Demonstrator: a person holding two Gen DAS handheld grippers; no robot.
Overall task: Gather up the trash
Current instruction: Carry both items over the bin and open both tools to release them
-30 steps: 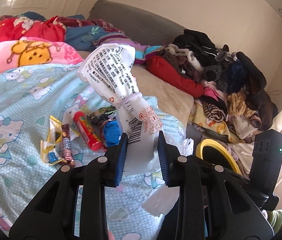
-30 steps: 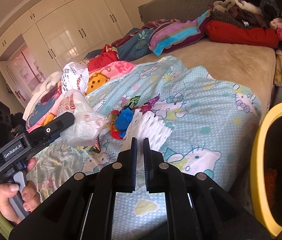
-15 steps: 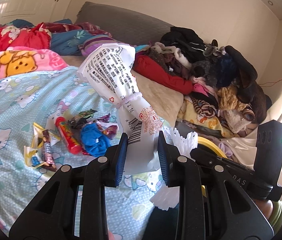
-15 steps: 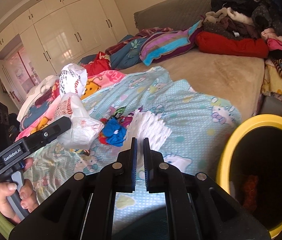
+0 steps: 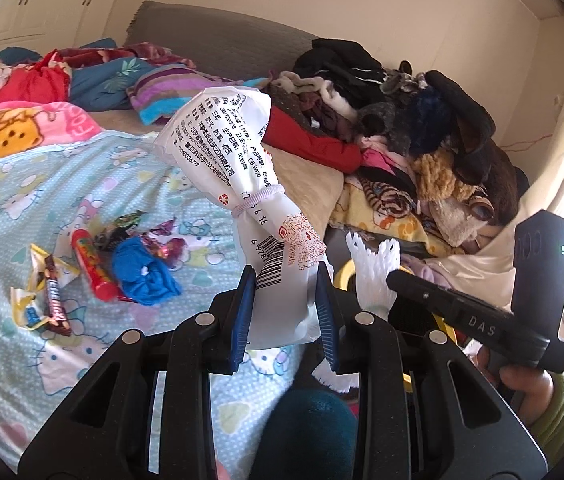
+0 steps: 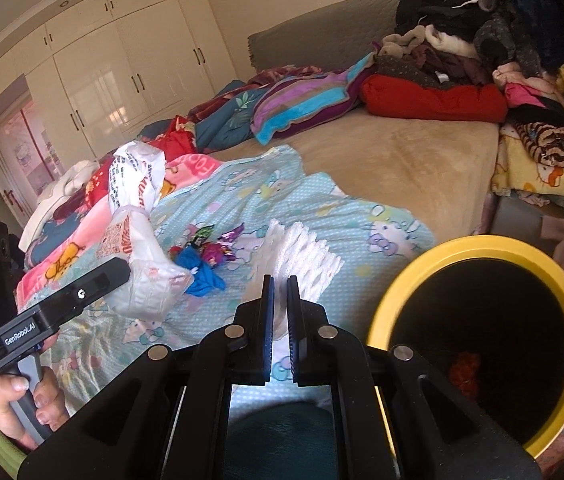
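My left gripper (image 5: 283, 304) is shut on a white printed plastic bag (image 5: 238, 168) tied with a hair band, holding it upright above the bed; the bag also shows in the right wrist view (image 6: 138, 220). My right gripper (image 6: 280, 300) is shut on a white foam net sleeve (image 6: 301, 260), which also shows in the left wrist view (image 5: 373, 272). A yellow-rimmed dark trash bin (image 6: 481, 344) stands low right of the right gripper, with something red inside. Loose trash lies on the Hello Kitty sheet (image 5: 22, 200): a red tube (image 5: 92, 270), a chocolate bar wrapper (image 5: 56, 300), a crumpled blue piece (image 5: 144, 276) and candy wrappers (image 5: 162, 240).
A heap of clothes (image 5: 421, 136) fills the bed's right side. Folded blankets and a red cloth (image 5: 14, 84) lie at the back left. White wardrobes (image 6: 114, 76) stand behind the bed. The bin's rim (image 5: 343, 274) peeks out behind the bag.
Both grippers have moved right with their loads toward the bin. The bin fills more of the right wrist view, and the trash on the sheet has slid left in the left wrist view.
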